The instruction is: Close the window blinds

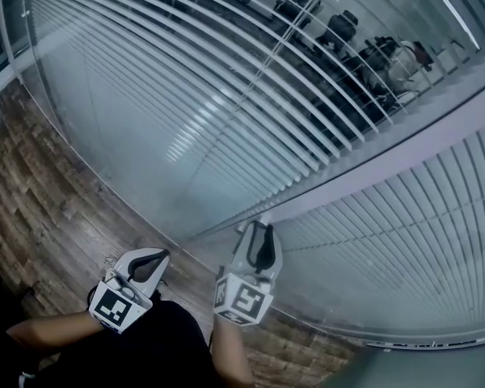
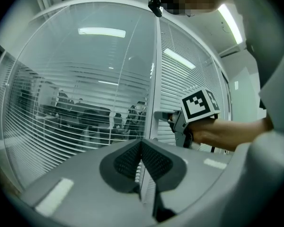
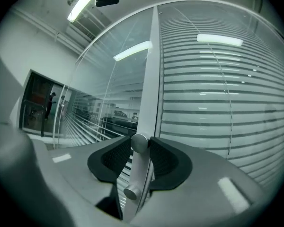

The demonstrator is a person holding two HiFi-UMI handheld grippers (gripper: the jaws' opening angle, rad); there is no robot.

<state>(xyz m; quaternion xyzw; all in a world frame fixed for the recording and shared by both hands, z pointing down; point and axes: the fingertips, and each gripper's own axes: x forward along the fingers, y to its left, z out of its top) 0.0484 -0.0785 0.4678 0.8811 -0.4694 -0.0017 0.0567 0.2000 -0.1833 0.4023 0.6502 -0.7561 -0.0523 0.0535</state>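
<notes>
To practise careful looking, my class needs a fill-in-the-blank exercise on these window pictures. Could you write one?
1. The right gripper grips a round silver ___ on the frame post.
2. The left gripper holds nothing; its jaws are ___.
3. Through the open slats of the blinds, dark office ___ show behind the glass.

Missing words: knob; shut; chairs

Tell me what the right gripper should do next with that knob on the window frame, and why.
Probably roll the right gripper to twist the knob its fingers clasp: the left pane's blinds stand open, the room behind showing through.
</notes>
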